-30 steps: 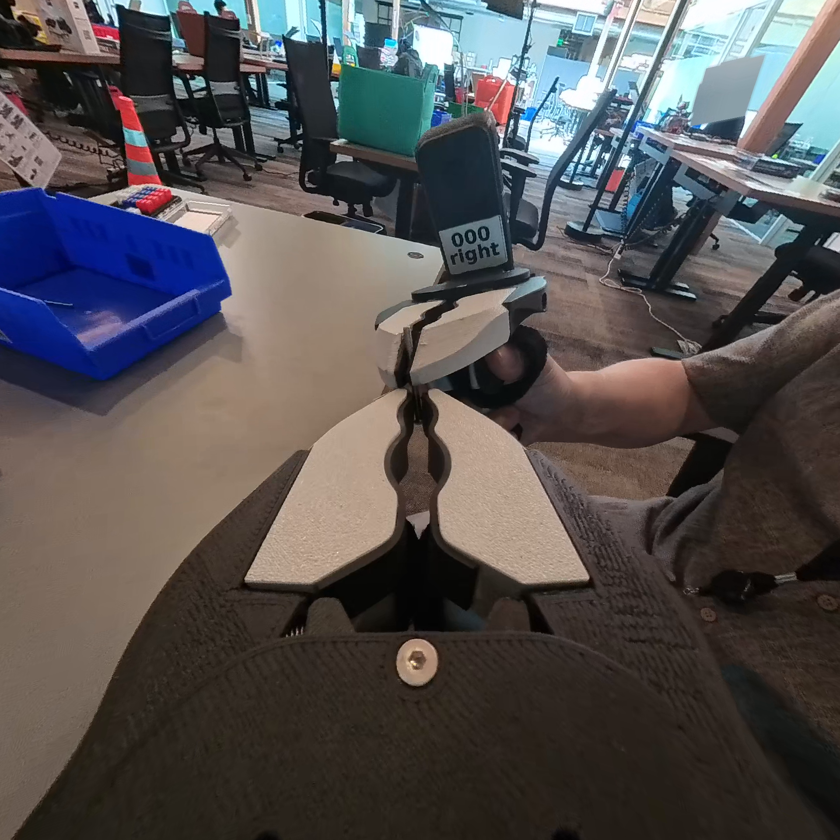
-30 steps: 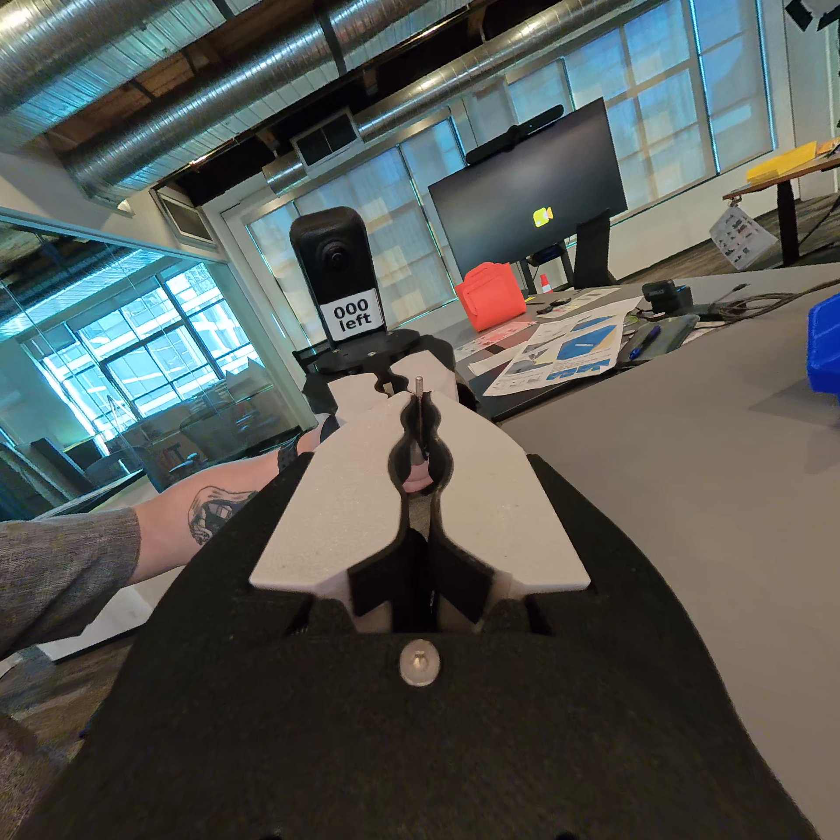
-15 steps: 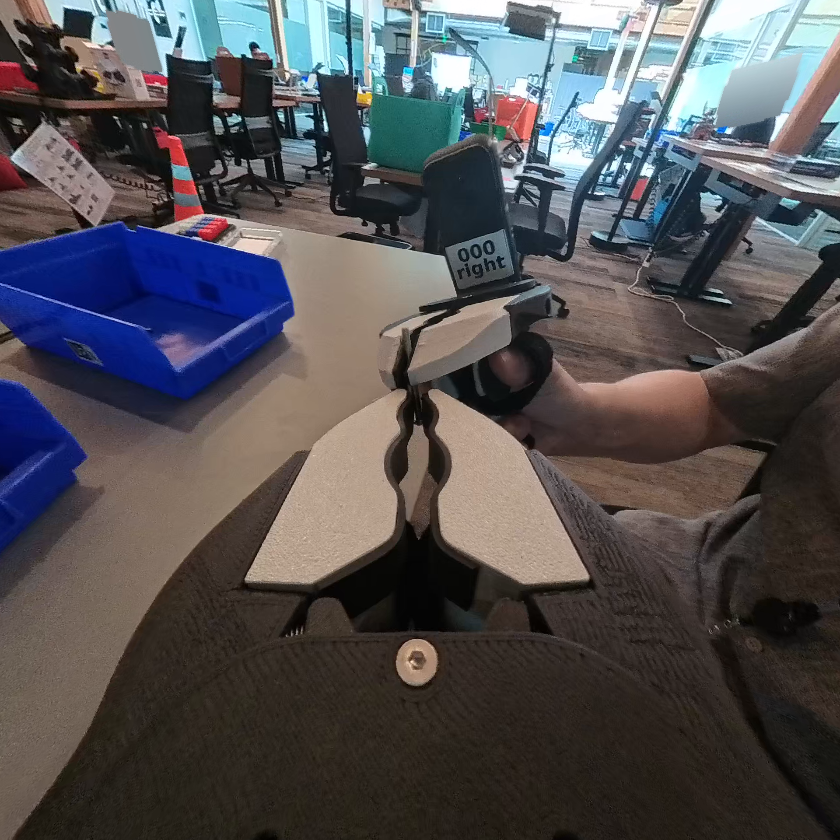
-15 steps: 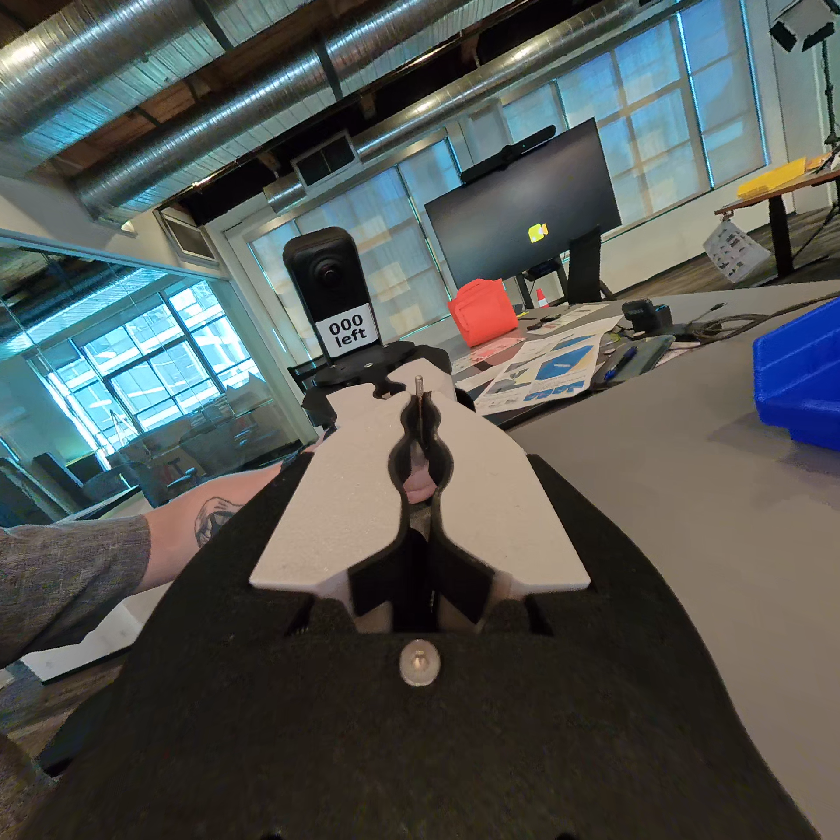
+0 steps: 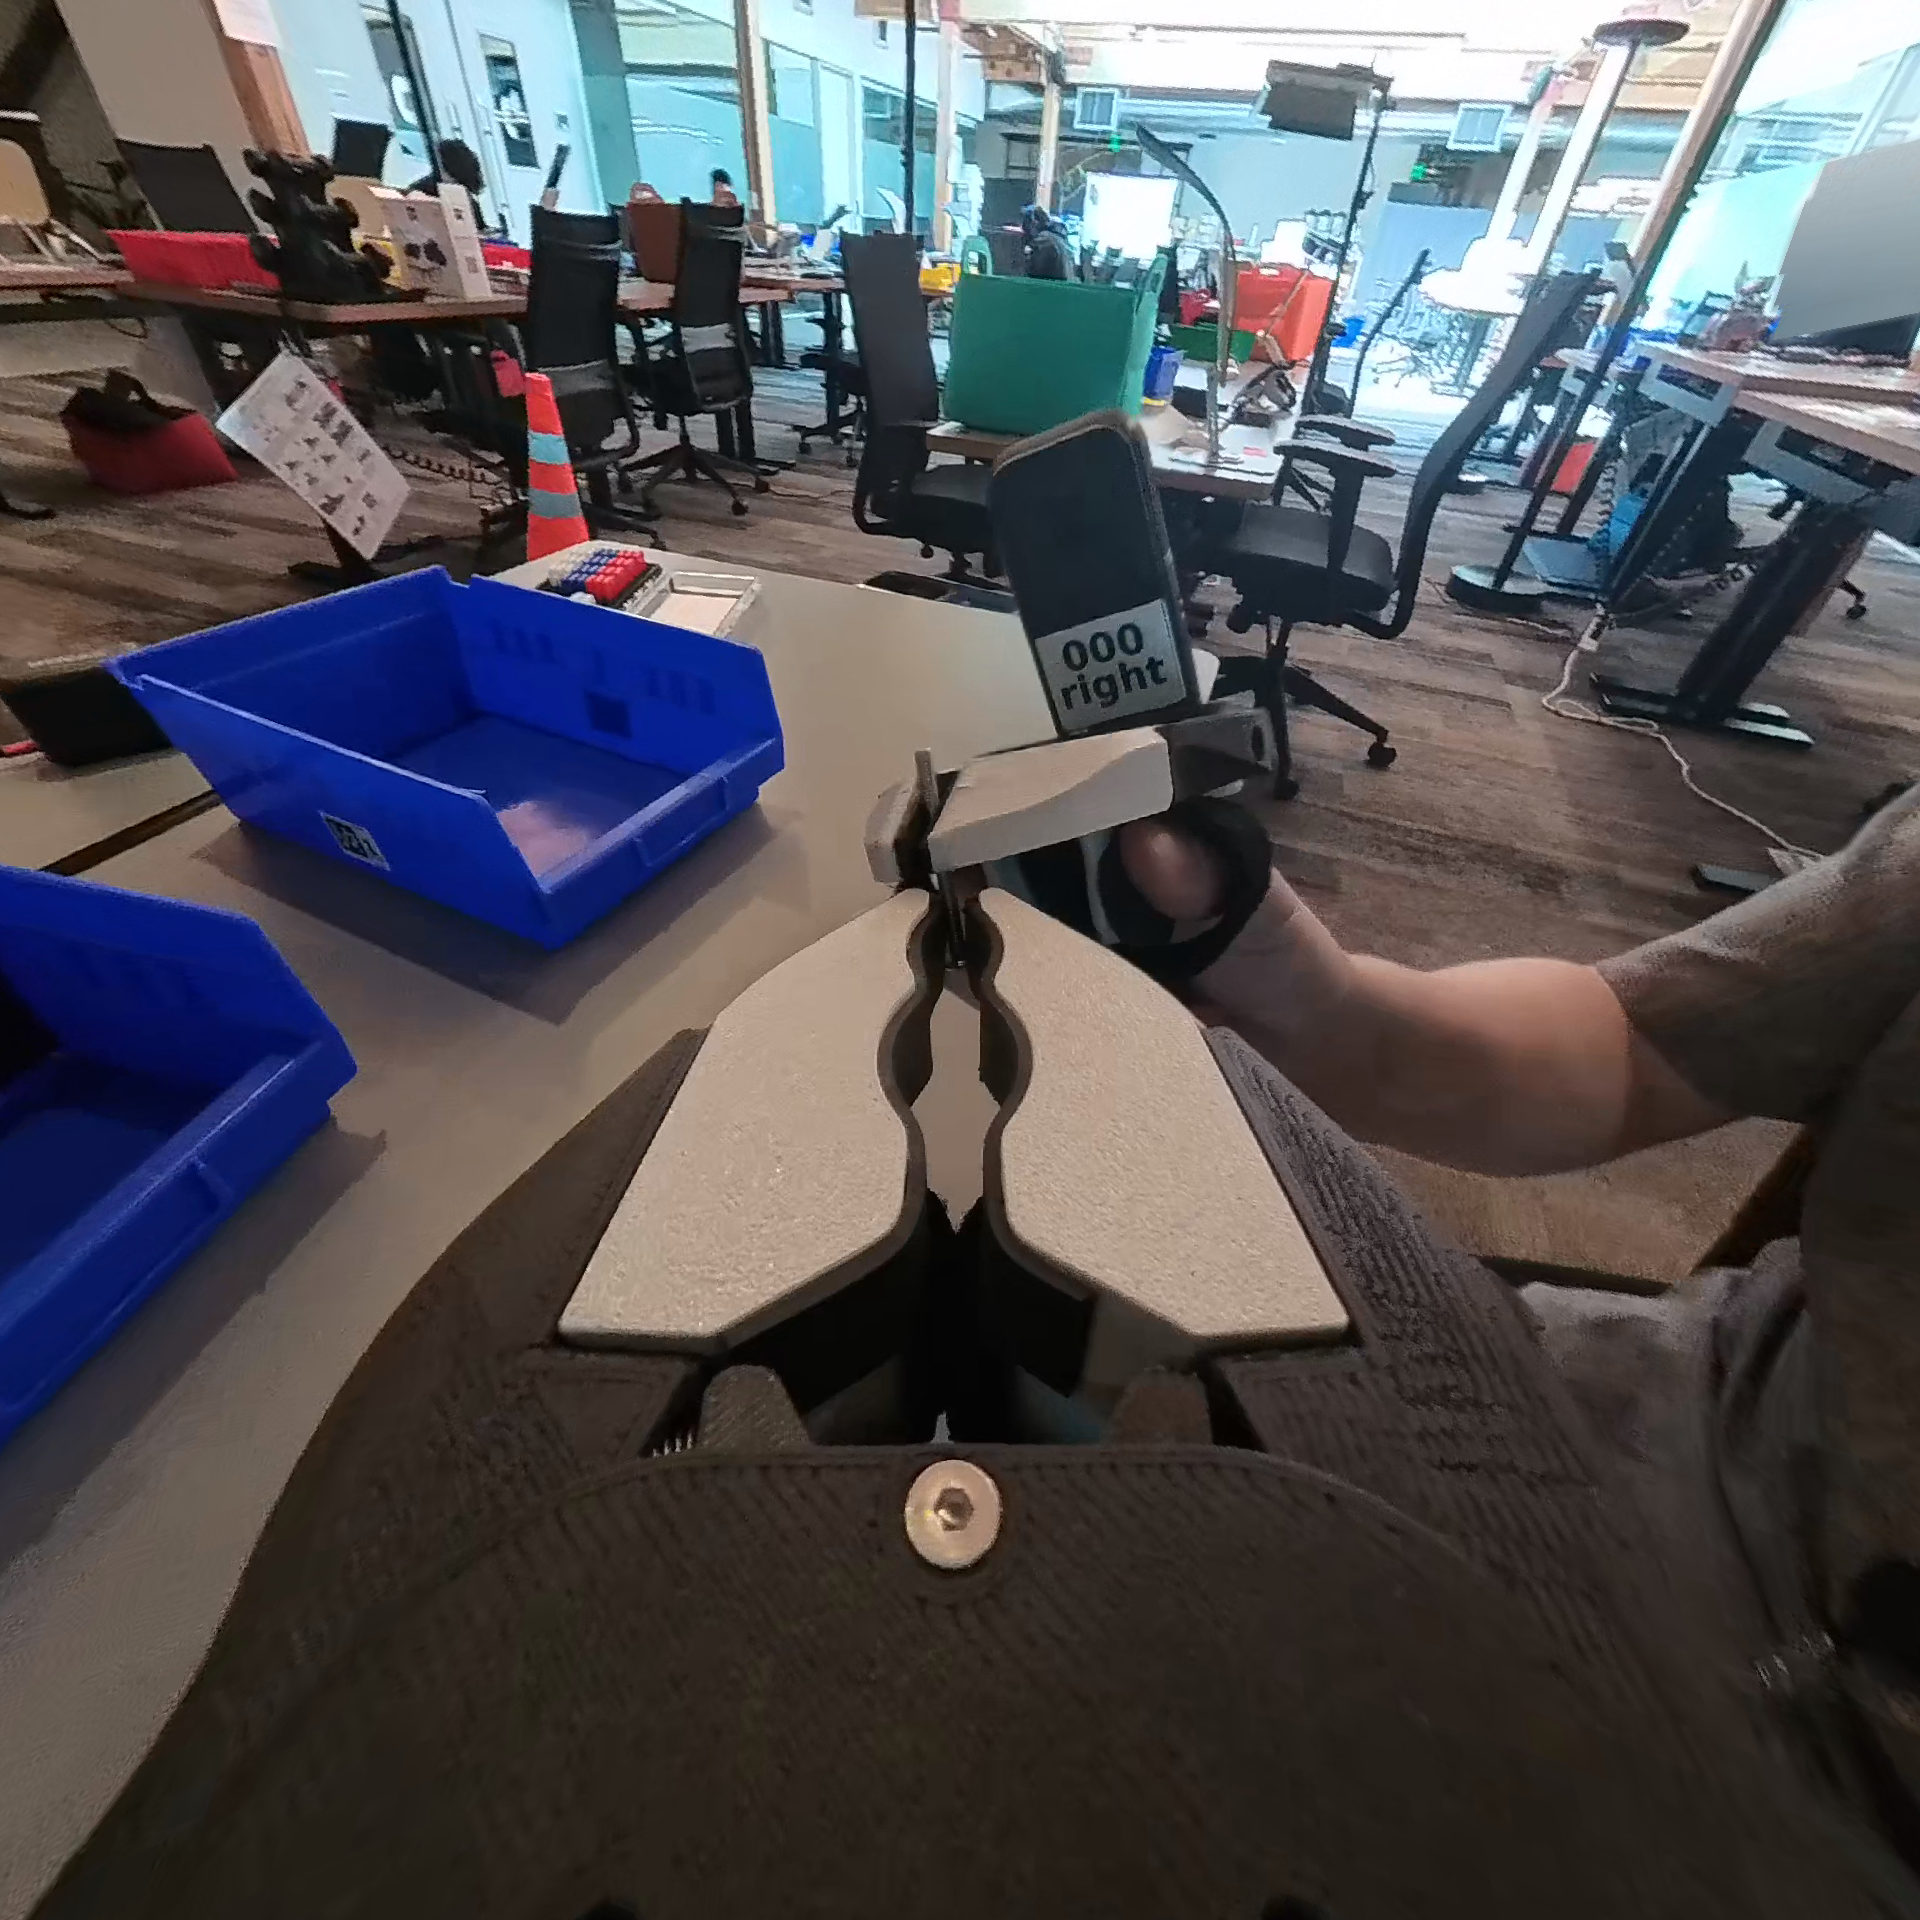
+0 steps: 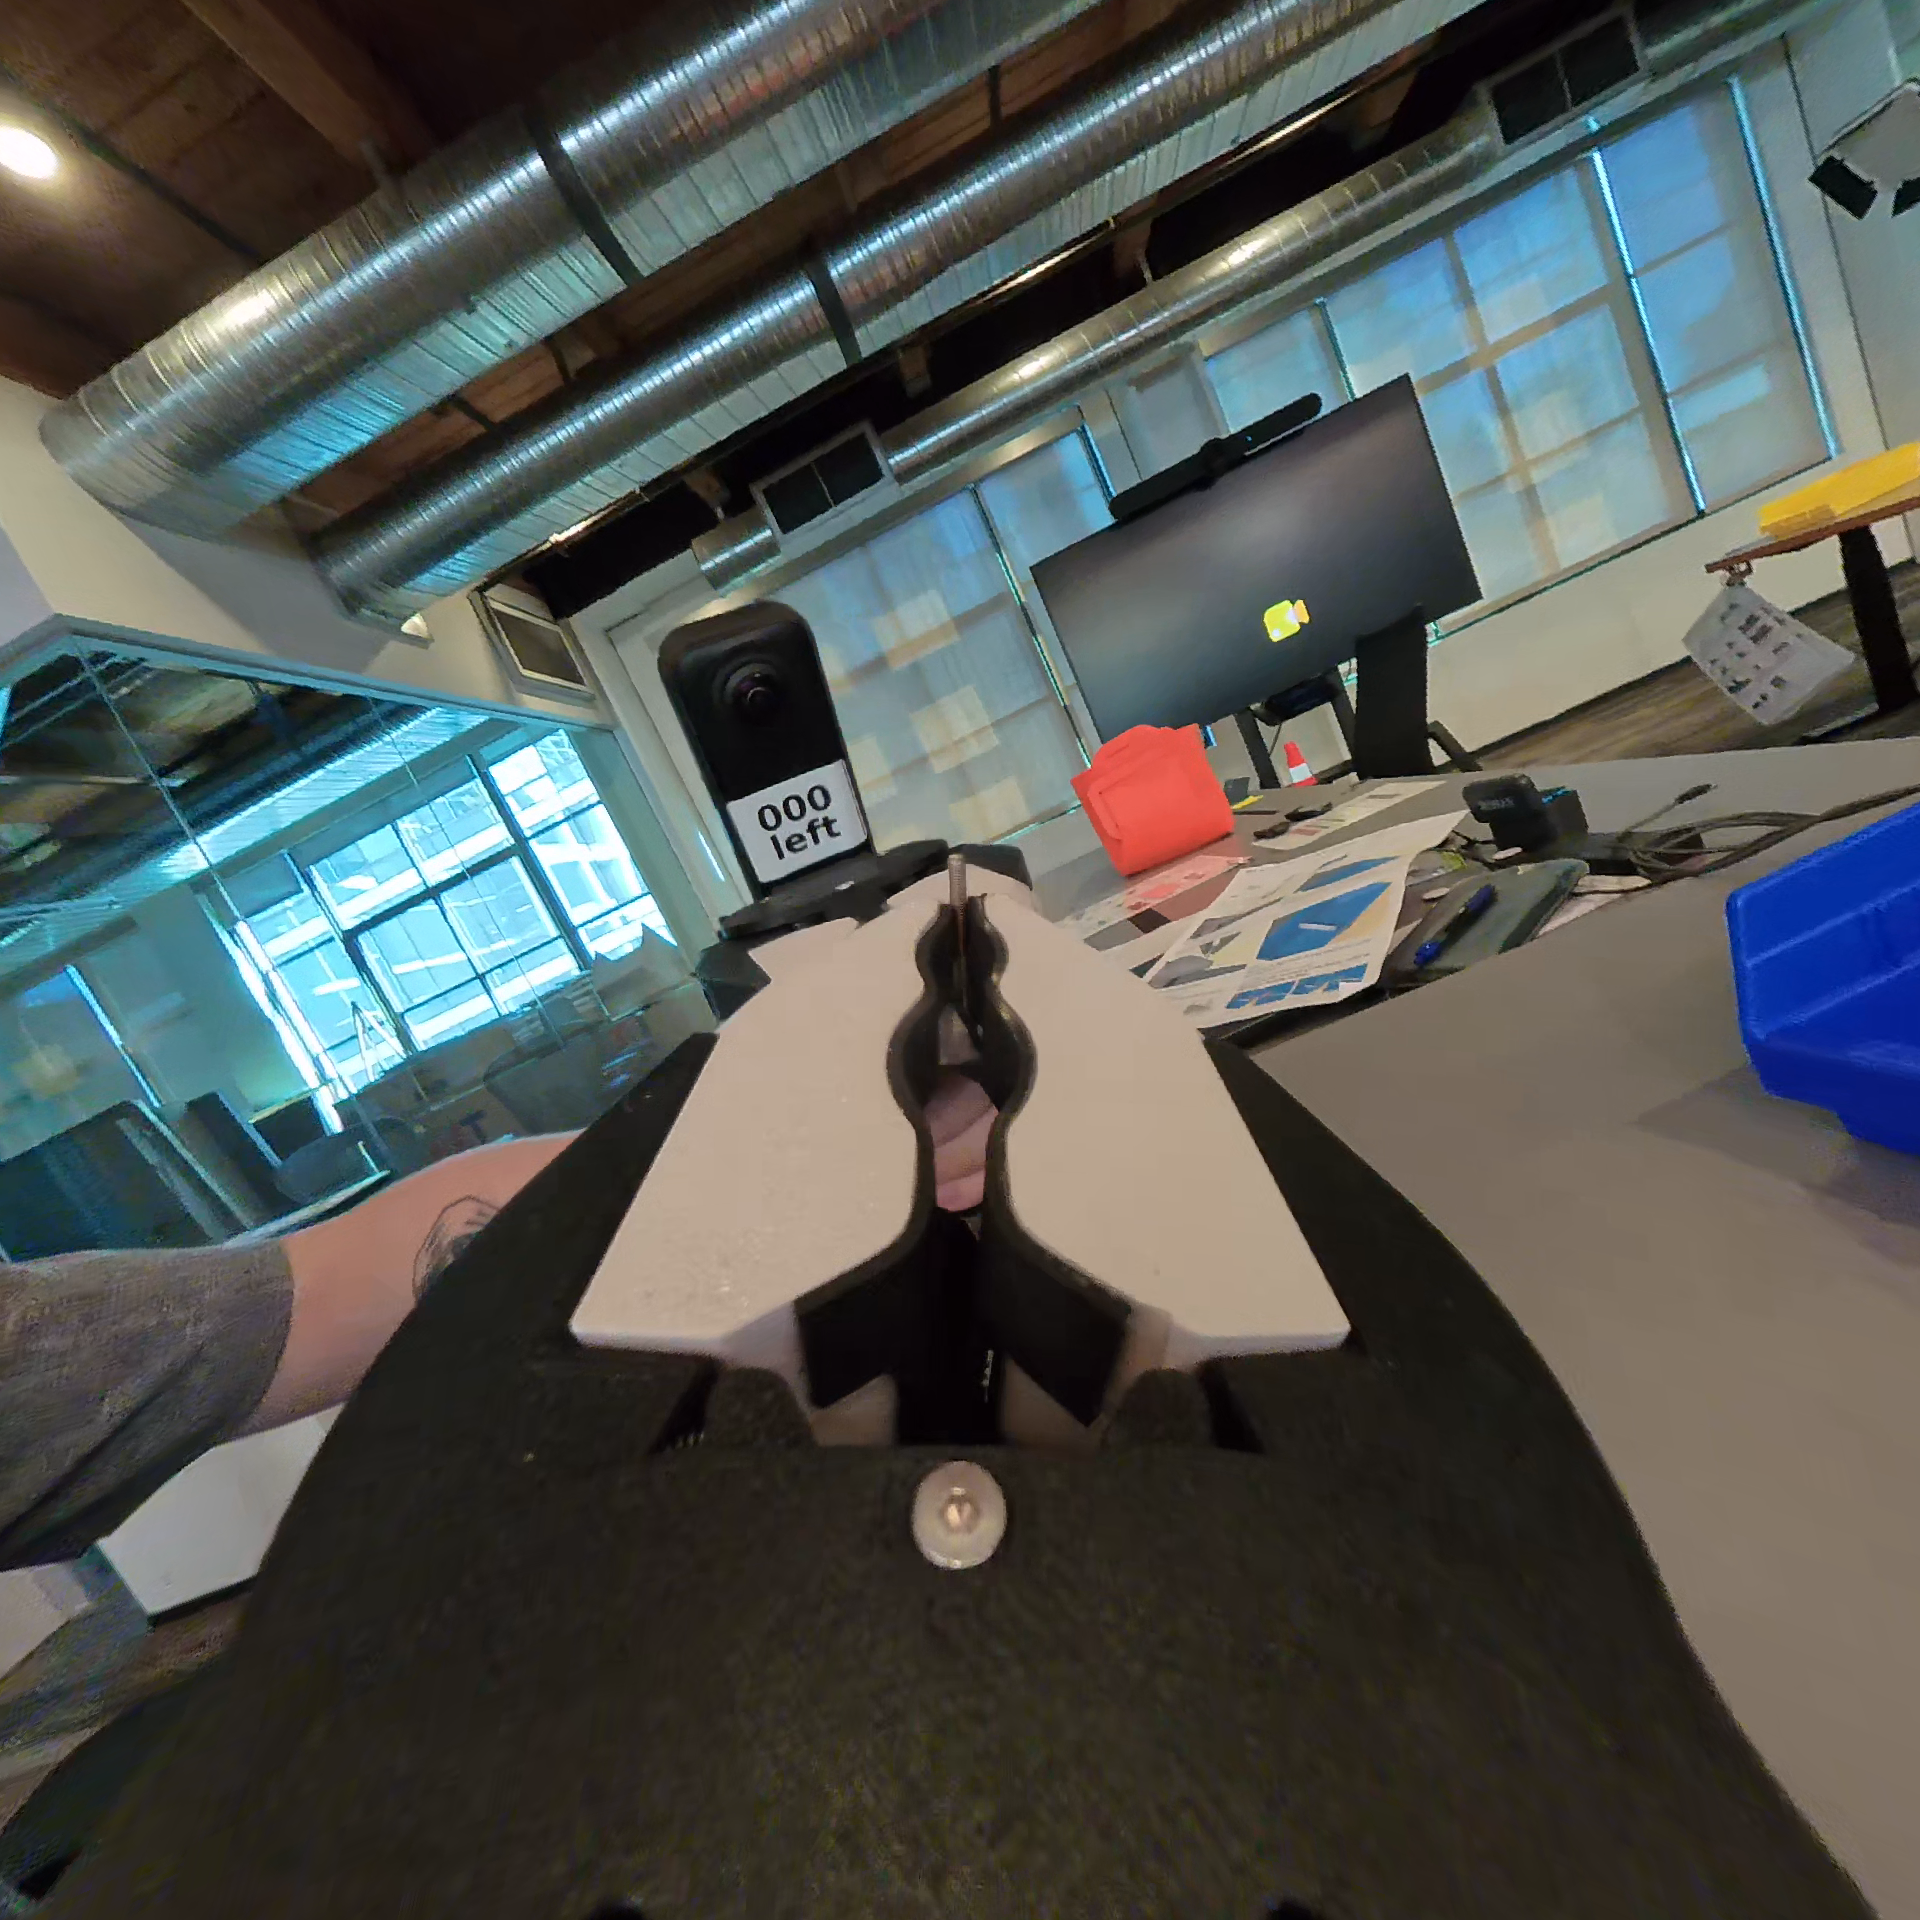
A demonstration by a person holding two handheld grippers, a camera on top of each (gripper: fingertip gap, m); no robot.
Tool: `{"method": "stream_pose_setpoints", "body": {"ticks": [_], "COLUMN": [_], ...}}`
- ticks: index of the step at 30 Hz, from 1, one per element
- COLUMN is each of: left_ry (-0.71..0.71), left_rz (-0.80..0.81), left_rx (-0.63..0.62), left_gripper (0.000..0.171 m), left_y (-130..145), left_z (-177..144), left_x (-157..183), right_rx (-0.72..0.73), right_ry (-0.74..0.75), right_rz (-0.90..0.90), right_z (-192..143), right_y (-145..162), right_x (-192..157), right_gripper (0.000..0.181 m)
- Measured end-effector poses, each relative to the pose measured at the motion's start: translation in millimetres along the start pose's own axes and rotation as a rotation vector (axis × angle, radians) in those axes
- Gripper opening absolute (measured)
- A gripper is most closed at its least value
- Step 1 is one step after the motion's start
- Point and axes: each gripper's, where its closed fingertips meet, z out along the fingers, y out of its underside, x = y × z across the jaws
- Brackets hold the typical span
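We found two blue bins on the grey table (image 5: 914,665), the nearer bin (image 5: 125,1101) at the far left and the second bin (image 5: 468,727) behind it, open and apart from both grippers. Past the second bin stood a tray of red and blue pieces (image 5: 613,577), with an orange cone (image 5: 551,468) on the floor beyond. At centre, the left gripper (image 5: 954,920) was held above the table edge with its tips drawn nearly together; a narrow gap remained lower down between its white fingers (image 5: 769,1164). Directly ahead, tip to tip with it, sat the right gripper (image 5: 914,821), held in a person's hand (image 5: 1236,935). Its fingers were pressed together on a thin metal pin (image 5: 927,779), which stood upright and projected above them. The pin's lower end reached down to the left gripper's tips; we could not tell whether those tips gripped it. In the right wrist view, the same pin (image 6: 956,883) rose from between the closed right gripper (image 6: 961,920) tips, with the left gripper's camera housing (image 6: 769,727) just behind. To the right lay papers (image 6: 1288,925), a red pouch (image 6: 1153,800) and one blue bin (image 6: 1839,987), with a dark monitor (image 6: 1247,582) further back.
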Motion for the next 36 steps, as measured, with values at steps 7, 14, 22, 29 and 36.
{"method": "stream_pose_setpoints", "body": {"ticks": [7, 14, 22, 29, 36], "left_ry": [-0.082, -0.14, -0.164, -0.18, -0.178], "left_rz": [-0.044, -0.047, -0.051, -0.041, -0.045], "left_rx": [0.072, 0.093, 0.125, 0.145, 0.14], "left_gripper": [0.004, 0.003, 0.004, 0.004, 0.004], "left_y": [-6, -12, -9, -10, -6], "left_z": [-17, -46, -81, -99, -100], "left_x": [-6, -6, -8, -8, -11], "right_rx": [-0.019, -0.071, -0.144, -0.177, -0.187], "right_ry": [-0.076, -0.138, -0.155, -0.164, -0.161], "right_rz": [0.074, 0.075, 0.06, 0.048, 0.059], "right_z": [18, 45, 76, 93, 94], "right_y": [2, 8, 25, 32, 35], "right_x": [-2, -14, -23, -29, -26], "right_gripper": [0.001, 0.002, 0.002, 0.002, 0.002]}}
